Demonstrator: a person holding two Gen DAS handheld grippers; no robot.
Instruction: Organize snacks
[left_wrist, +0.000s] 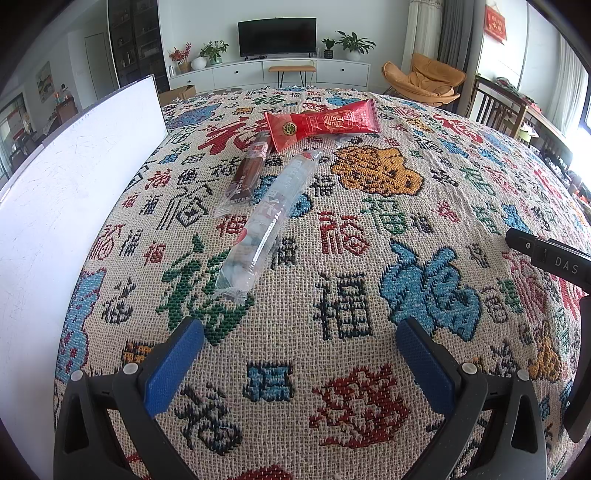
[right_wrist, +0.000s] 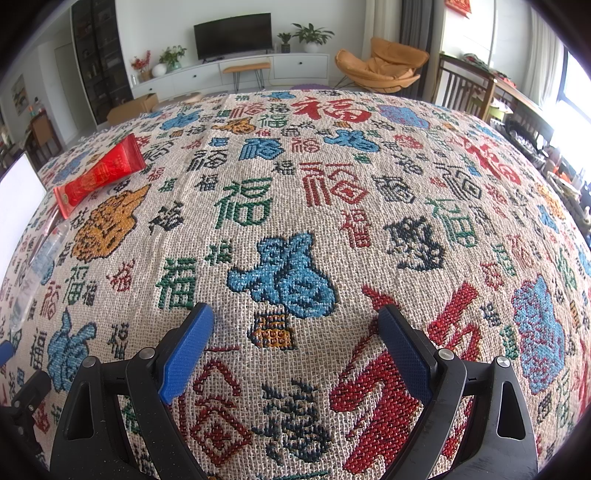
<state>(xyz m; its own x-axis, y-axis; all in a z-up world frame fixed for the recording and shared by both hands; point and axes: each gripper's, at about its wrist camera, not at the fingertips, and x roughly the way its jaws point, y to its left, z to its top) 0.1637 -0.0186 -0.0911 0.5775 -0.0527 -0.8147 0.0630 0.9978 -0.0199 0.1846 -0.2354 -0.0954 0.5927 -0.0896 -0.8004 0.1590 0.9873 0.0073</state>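
Left gripper fingers spread above patterned cloth, right gripper likewise spread, 3 snacks ahead-left: clear pack, brown bar, red pack, beside white box

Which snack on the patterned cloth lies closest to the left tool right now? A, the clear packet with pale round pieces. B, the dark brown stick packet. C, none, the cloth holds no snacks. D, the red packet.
A: in the left wrist view the clear packet ends just ahead of the open left tool, while the brown stick packet and the red packet lie farther off.
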